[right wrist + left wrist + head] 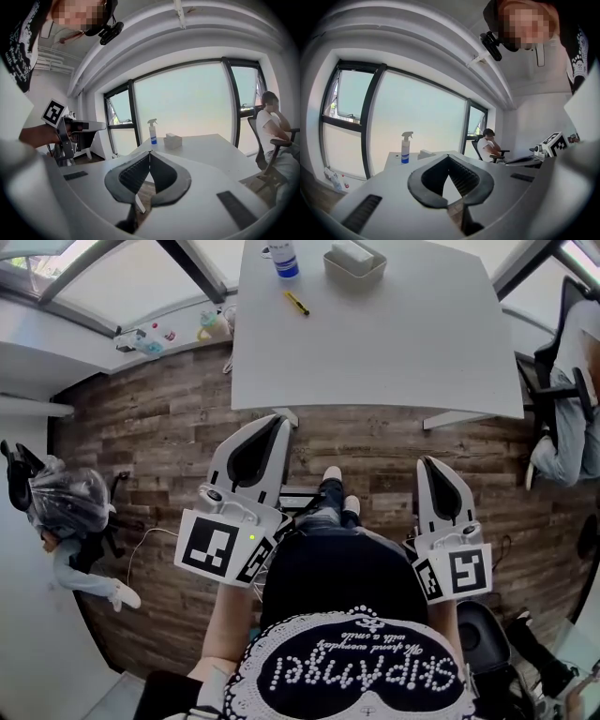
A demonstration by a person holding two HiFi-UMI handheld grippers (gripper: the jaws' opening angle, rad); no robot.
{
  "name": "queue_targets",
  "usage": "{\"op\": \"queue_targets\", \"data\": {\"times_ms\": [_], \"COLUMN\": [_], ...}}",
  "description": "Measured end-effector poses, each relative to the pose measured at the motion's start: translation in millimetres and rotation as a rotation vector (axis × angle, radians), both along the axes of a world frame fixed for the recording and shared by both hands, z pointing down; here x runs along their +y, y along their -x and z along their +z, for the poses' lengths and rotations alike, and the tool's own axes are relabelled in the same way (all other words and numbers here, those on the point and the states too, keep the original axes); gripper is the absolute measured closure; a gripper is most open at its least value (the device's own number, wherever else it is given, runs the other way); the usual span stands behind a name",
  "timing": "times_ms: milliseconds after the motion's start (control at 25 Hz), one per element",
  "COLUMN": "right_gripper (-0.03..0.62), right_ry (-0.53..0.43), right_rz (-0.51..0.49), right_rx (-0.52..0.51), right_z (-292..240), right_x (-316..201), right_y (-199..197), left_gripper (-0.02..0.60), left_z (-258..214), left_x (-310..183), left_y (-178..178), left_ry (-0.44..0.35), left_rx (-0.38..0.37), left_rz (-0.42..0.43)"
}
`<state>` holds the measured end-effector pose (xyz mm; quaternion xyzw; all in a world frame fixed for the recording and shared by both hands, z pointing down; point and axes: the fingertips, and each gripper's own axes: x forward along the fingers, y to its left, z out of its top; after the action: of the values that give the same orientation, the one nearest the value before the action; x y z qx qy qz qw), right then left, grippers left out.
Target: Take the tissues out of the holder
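The tissue holder (354, 263), a pale grey box with white tissues in it, stands at the far end of the white table (375, 343). It also shows small in the left gripper view as the holder (425, 153) and in the right gripper view as the holder (173, 140). My left gripper (279, 420) and right gripper (431, 463) hover over the wooden floor, short of the table's near edge. Both point toward the table. In the left gripper view the left gripper (448, 156) is shut and empty. The right gripper (150, 153) has its tips together too, holding nothing.
A spray bottle (284, 257) with a blue label stands left of the holder, and a yellow pen-like tool (296, 303) lies nearer. A person sits on a chair (567, 418) at the right, another person (70, 521) at the left. Small items (150, 338) sit by the window.
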<state>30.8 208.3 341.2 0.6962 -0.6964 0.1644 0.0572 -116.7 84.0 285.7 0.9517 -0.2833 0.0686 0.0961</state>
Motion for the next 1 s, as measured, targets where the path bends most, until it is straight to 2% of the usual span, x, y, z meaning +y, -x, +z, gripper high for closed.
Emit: {"op": "queue_targets", "data": {"times_ms": [600,1000], "right_gripper": [0.583,0.583], "right_ry": [-0.019,-0.005], "right_rz": [-0.015,-0.011], "right_rx": [0.012,0.026], "right_z": [-2.6,-3.7], "right_x": [-37.2,-37.2], "right_y": [11.8,14.9], "left_gripper": [0.580,0.580], "left_z": [1.8,3.3], "left_x": [-29.4,-30.5], "left_y": [10.8,14.3], "left_ry": [-0.001,0.010], "left_rx": [0.011,0.025], "left_rz": [0.002,0.014]}}
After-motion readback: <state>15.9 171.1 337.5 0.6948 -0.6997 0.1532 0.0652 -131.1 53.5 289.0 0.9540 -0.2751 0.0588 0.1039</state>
